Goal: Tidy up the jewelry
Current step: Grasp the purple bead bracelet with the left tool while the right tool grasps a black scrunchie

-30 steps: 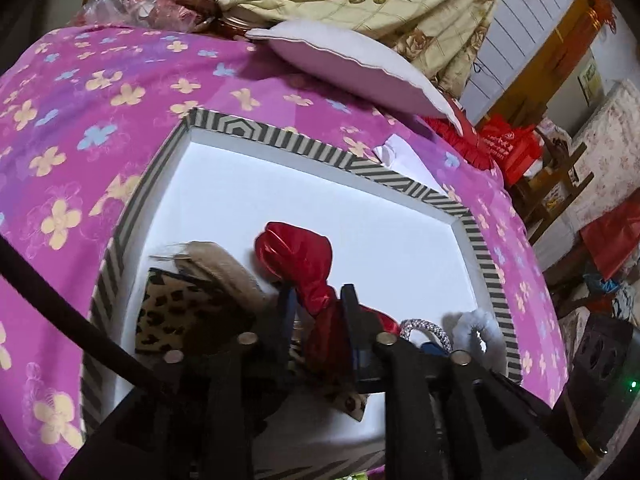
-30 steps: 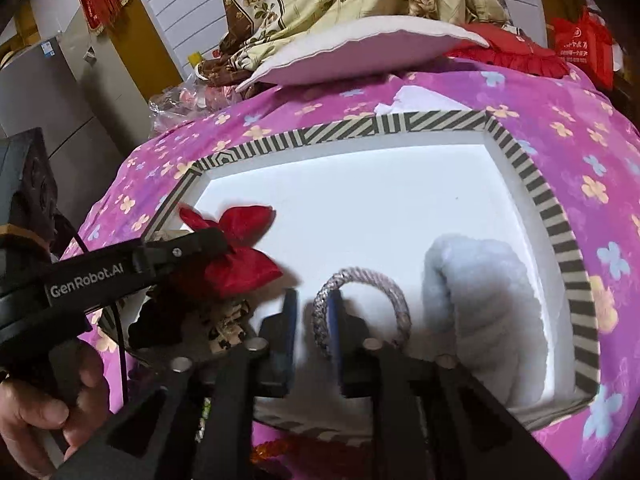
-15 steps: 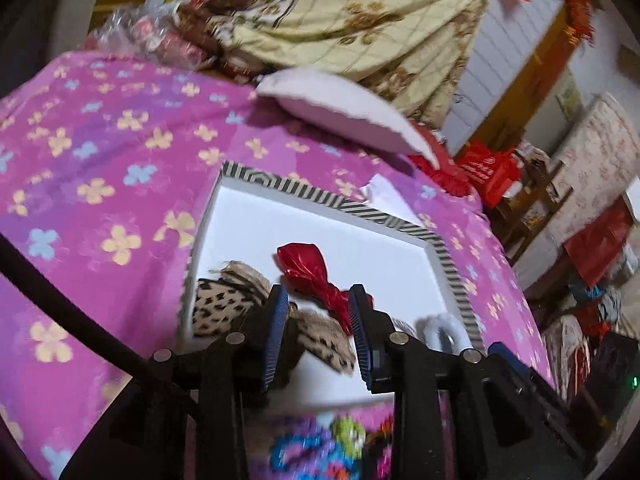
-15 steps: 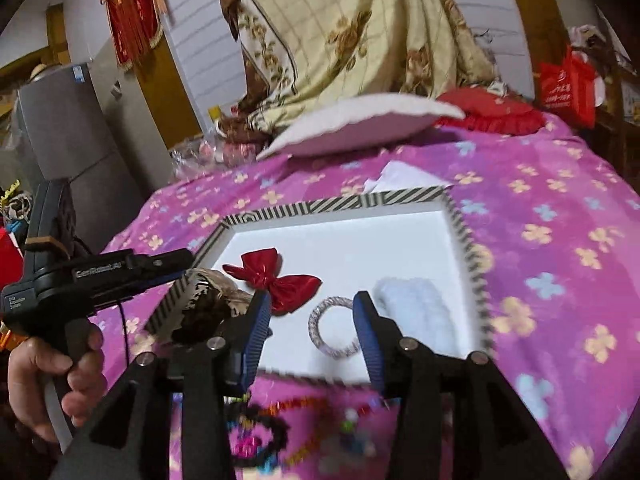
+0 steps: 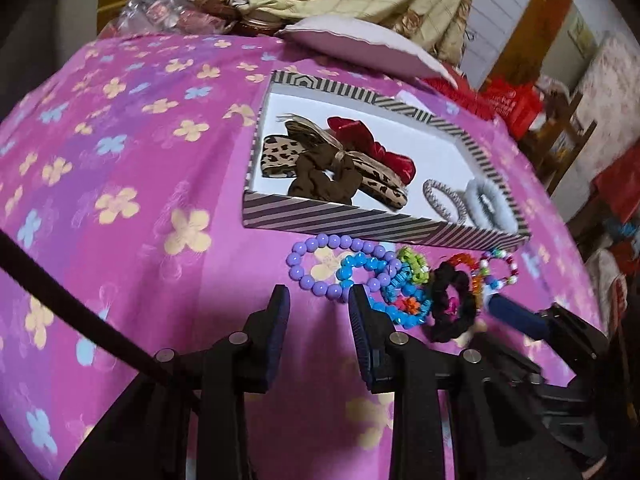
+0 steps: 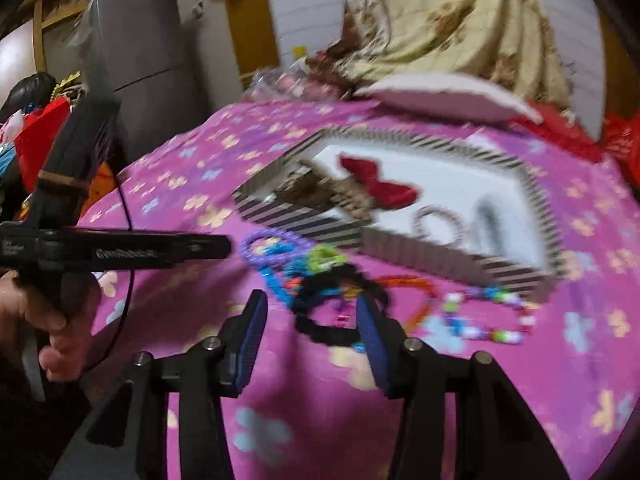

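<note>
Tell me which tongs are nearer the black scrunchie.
Right. The right tongs hover open directly over the black scrunchie; the left tongs sit off to its left, by the purple bead bracelet.

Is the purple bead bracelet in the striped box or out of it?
Out. The purple bead bracelet lies on the bedspread, in front of the striped box.

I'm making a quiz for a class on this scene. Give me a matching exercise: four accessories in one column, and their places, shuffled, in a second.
Things:
1. red bow
2. purple bead bracelet
3. black scrunchie
4. grey fuzzy scrunchie

Places:
A. on the bedspread, nearest the left gripper
B. in the striped box, at its right end
C. on the bedspread, right of the blue beads
D. in the box, behind the leopard bow

Pairs: 1-D, 2-A, 3-C, 4-B
</note>
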Demonstrator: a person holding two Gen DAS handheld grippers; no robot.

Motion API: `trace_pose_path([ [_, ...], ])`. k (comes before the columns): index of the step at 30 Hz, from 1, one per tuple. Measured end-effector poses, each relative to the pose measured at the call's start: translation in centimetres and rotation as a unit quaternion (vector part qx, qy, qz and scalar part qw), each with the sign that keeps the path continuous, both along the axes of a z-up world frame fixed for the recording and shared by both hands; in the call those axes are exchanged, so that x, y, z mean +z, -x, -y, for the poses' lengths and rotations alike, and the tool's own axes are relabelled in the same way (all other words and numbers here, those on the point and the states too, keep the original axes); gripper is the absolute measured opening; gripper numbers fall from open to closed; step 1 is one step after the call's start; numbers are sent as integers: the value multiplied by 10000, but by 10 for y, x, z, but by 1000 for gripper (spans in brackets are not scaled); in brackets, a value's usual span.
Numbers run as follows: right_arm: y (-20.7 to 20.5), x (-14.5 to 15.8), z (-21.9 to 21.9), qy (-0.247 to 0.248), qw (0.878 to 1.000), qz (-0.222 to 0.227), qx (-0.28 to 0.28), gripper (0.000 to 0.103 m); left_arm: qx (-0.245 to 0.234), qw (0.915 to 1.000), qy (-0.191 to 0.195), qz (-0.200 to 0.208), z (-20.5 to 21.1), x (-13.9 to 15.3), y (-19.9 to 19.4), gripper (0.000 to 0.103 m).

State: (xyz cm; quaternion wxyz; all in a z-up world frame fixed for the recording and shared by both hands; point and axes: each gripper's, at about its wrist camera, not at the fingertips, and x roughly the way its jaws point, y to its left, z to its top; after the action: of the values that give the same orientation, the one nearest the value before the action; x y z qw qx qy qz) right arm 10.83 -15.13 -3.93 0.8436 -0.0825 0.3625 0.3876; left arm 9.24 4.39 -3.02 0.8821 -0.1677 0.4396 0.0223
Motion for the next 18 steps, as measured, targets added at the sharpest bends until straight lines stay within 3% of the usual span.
trace_pose_path([
  [4, -11, -11, -16, 108, 9997, -237, 9, 35, -217, 9997, 0, -68, 8, -3, -4, 9],
  [6, -16, -17, -20, 193, 9990, -414, 31, 27, -298, 9995, -94, -56, 10, -3, -4, 9],
  [7, -18, -19, -21, 215, 9987, -459, 16, 19, -318, 9994, -120, -67, 9, -3, -5, 9],
  [10, -19, -23, -18, 285, 9982, -525, -27, 11, -488, 9987, -160, -35, 8, -3, -9, 9],
  [18, -25, -5, 26, -382, 9962, -630, -458, 10, -1465, 9885, -377, 18, 18, -2, -15, 9],
])
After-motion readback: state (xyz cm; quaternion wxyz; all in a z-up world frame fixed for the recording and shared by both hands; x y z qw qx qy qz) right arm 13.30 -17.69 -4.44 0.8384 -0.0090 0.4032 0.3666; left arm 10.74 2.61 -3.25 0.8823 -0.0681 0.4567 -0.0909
